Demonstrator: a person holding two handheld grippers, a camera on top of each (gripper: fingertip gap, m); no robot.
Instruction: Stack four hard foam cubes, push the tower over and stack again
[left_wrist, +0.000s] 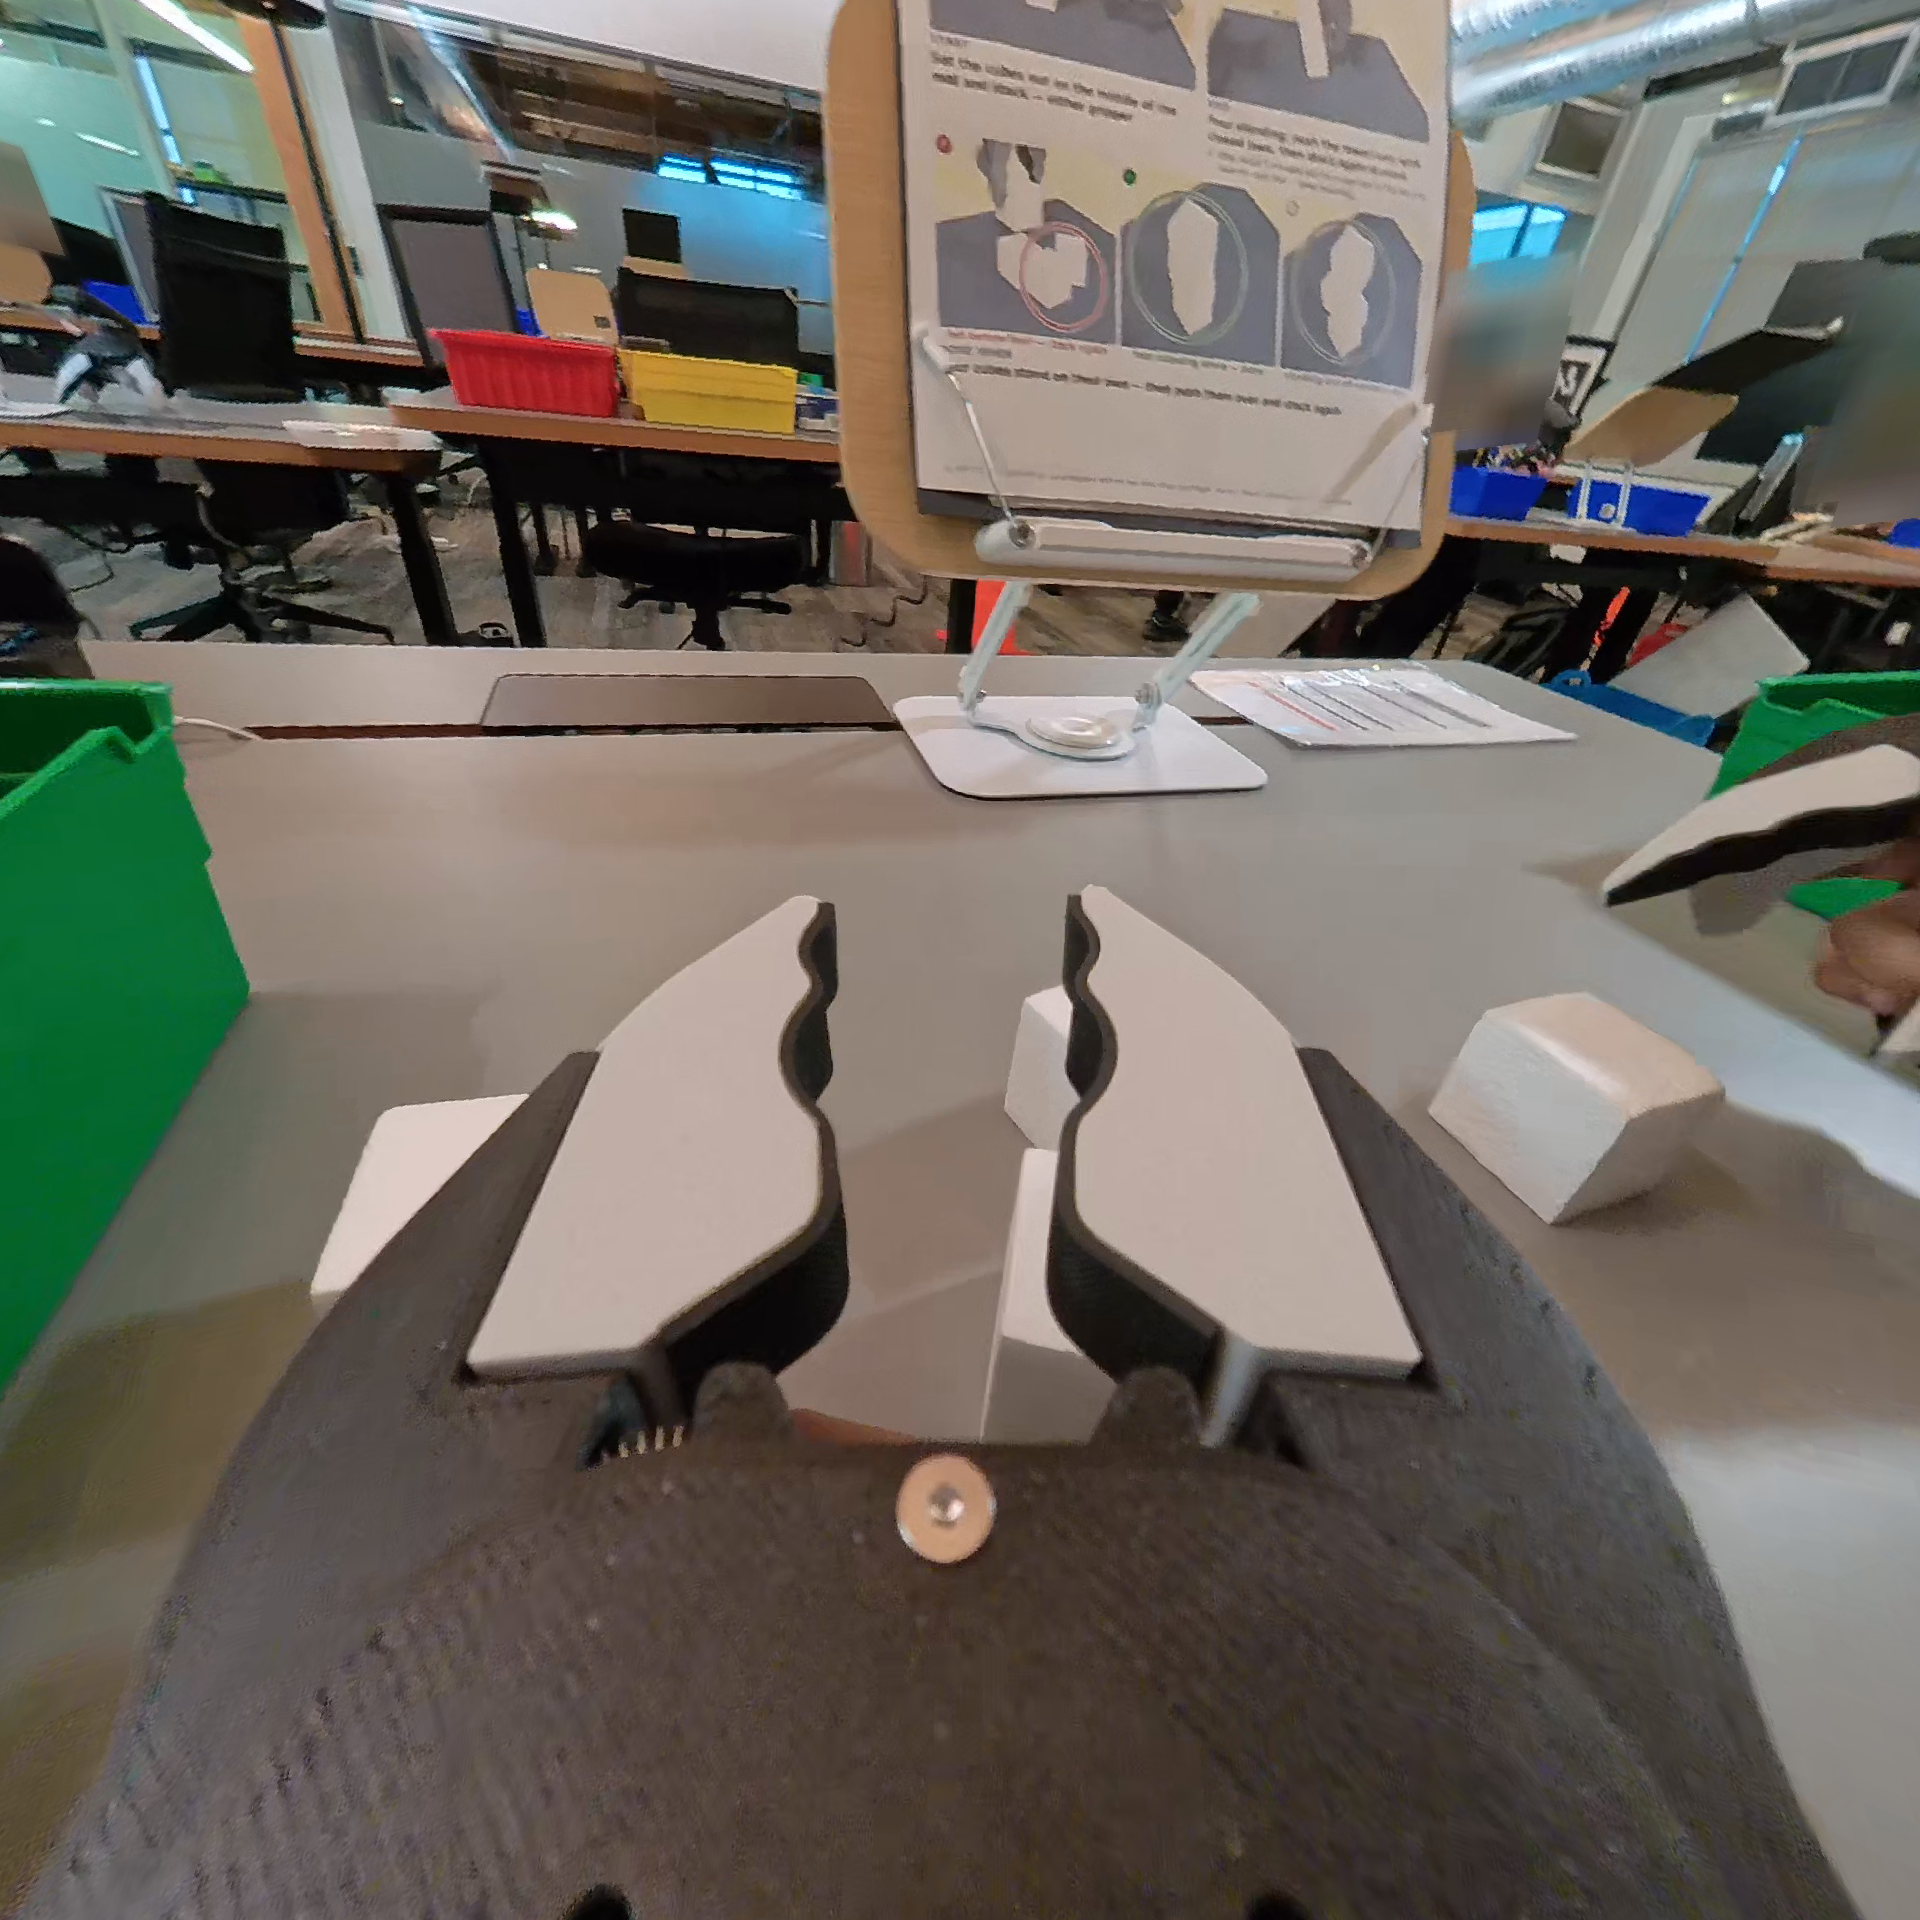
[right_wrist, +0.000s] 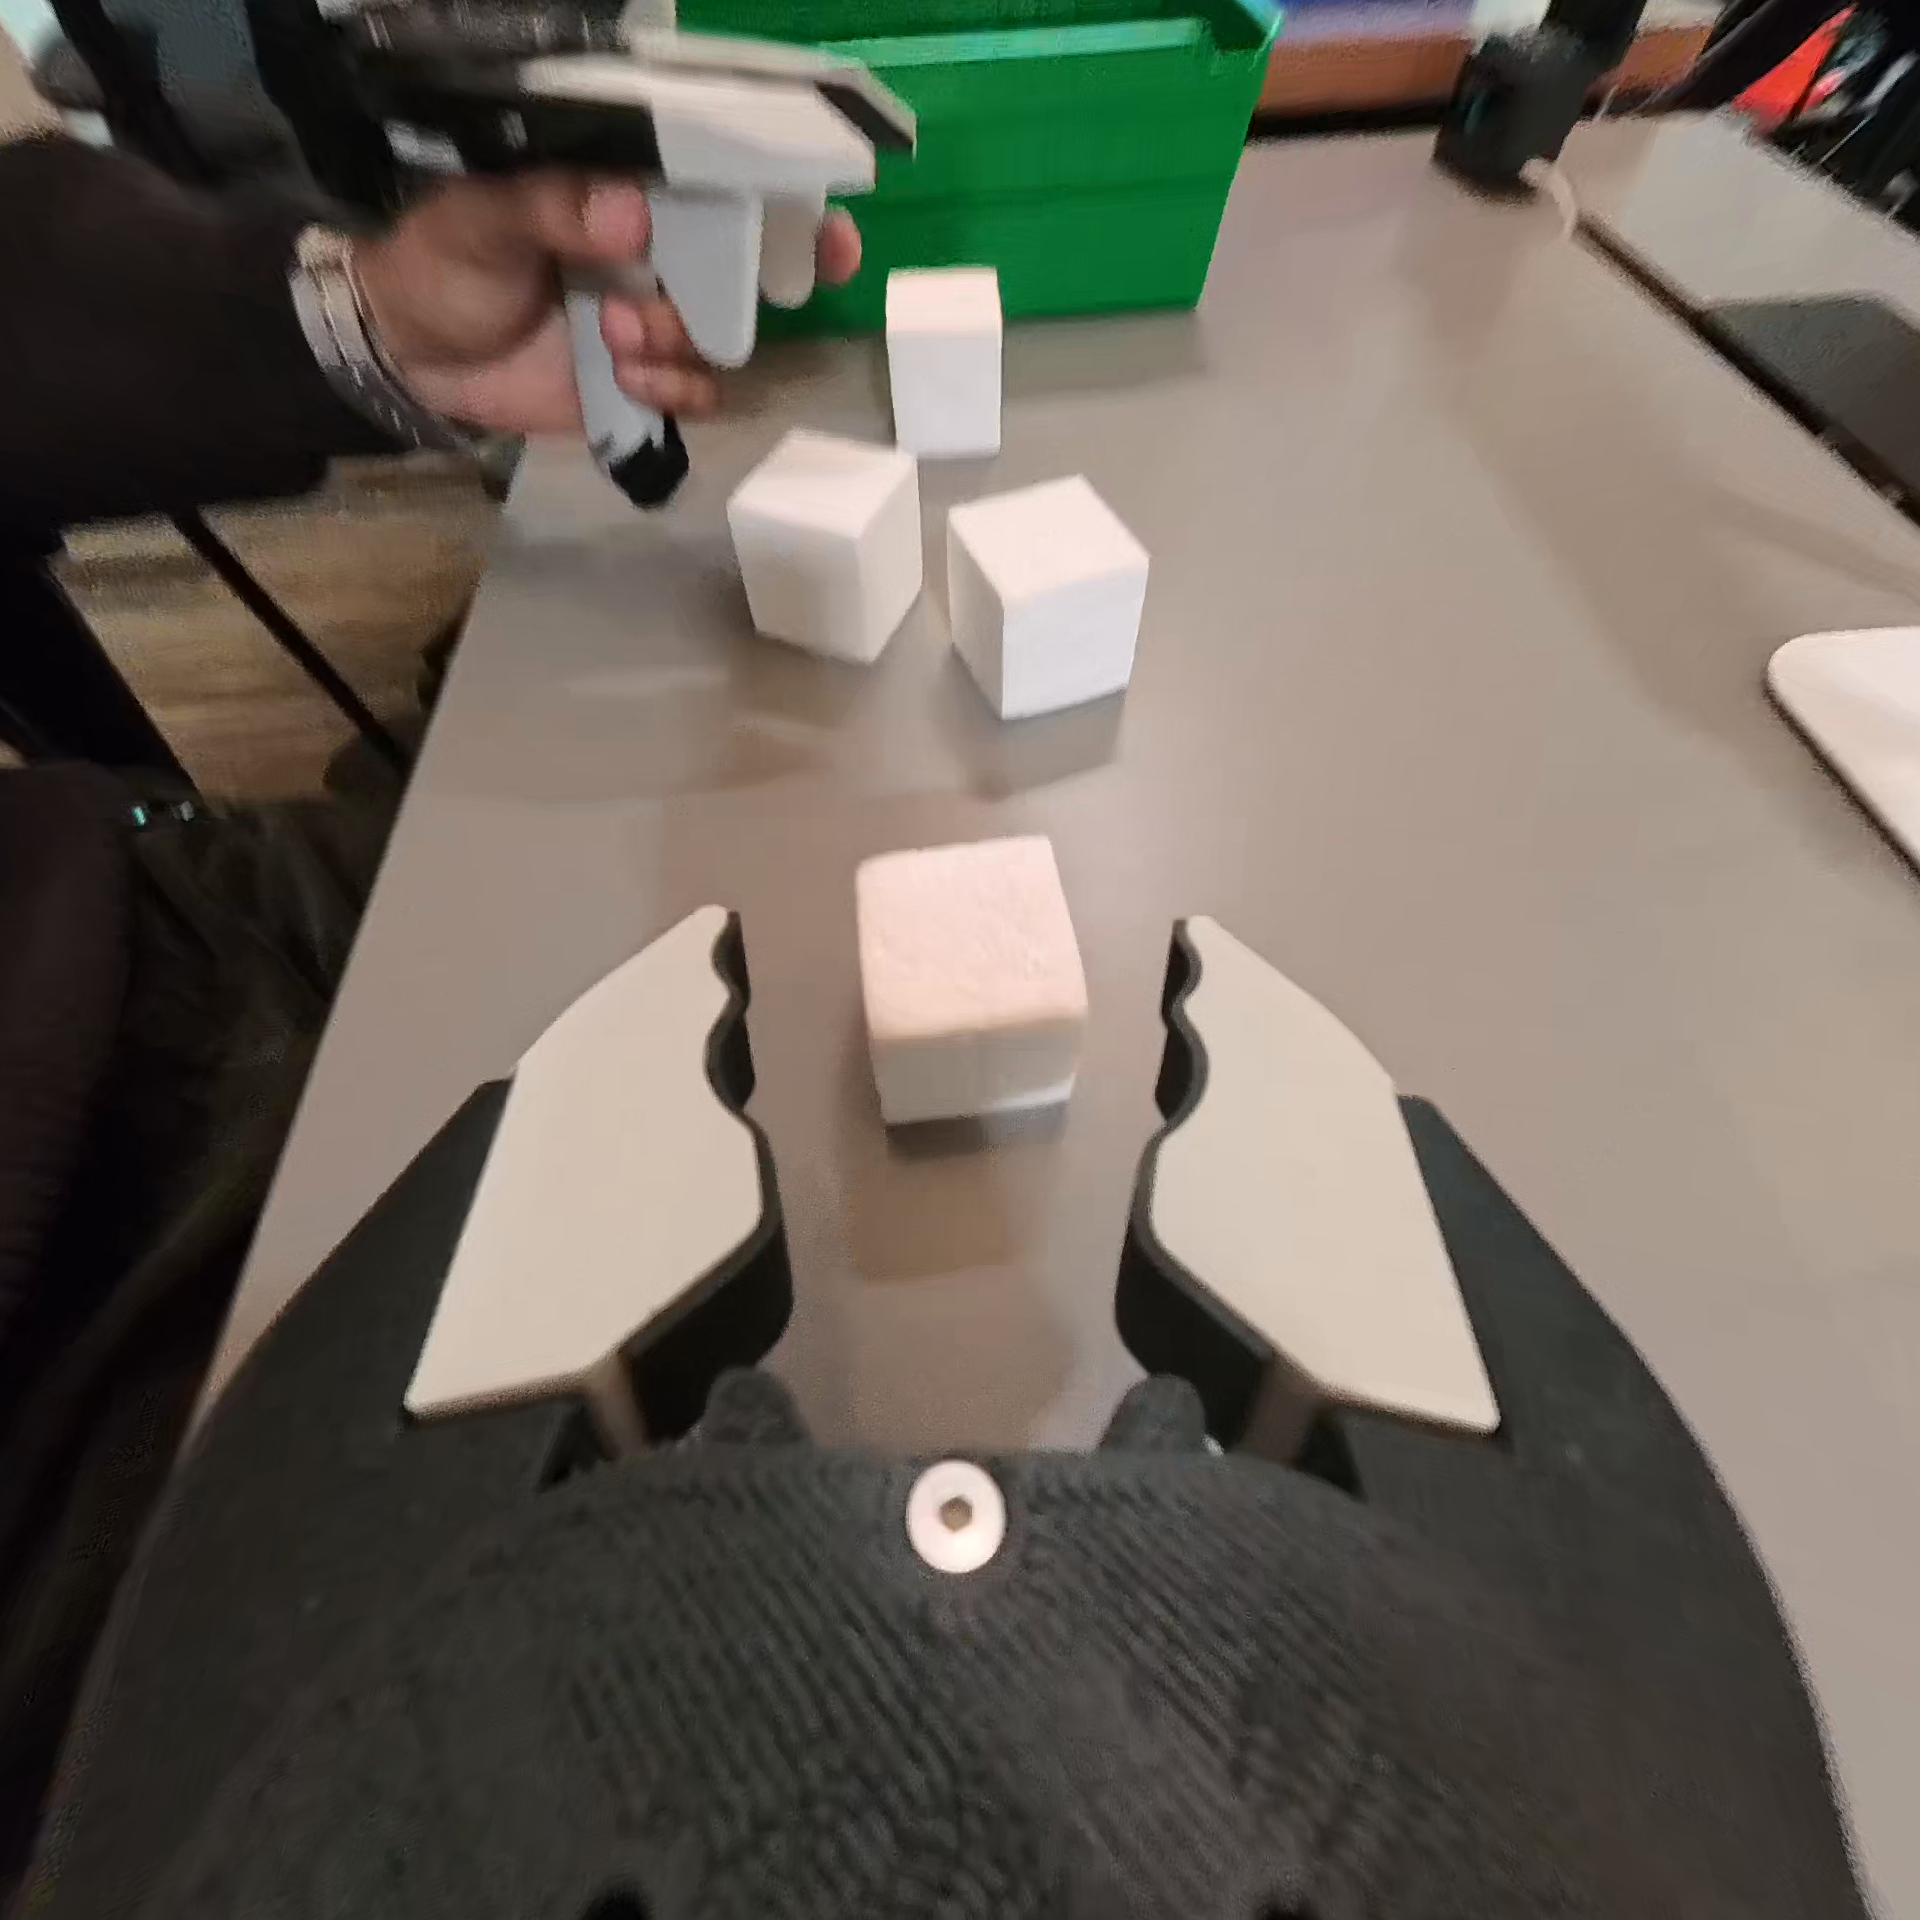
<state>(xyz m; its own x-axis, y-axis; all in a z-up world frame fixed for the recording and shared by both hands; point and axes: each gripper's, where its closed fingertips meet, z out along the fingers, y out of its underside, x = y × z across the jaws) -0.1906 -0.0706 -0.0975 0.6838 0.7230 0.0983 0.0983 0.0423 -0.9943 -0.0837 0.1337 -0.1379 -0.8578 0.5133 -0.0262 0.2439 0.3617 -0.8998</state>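
White foam cubes lie apart on the grey table (right_wrist: 1351, 935), none stacked. One cube (right_wrist: 966, 977) sits just ahead of my right gripper (right_wrist: 954, 935), in line with the gap between its open, empty fingers. Three more cubes (right_wrist: 831, 540) (right_wrist: 1044, 603) (right_wrist: 945, 358) stand farther off. My left gripper (left_wrist: 951, 925) is open and empty, held above them. Its fingers partly hide two cubes (left_wrist: 1039, 1060) (left_wrist: 1029, 1299), and a third (left_wrist: 405, 1174) shows at its left. The near cube (left_wrist: 1569, 1101) lies to its right, by the right gripper (left_wrist: 1766, 831).
Green bins stand at both ends of the table (left_wrist: 94, 987) (left_wrist: 1808, 717); one shows behind the cubes (right_wrist: 1039, 156). A document stand (left_wrist: 1143, 260) on a white base (left_wrist: 1081, 748) and a laminated sheet (left_wrist: 1382, 707) are at the far edge. A hand (right_wrist: 499, 312) holds the left gripper. My right fingertips sit around 25 centimetres from my left ones.
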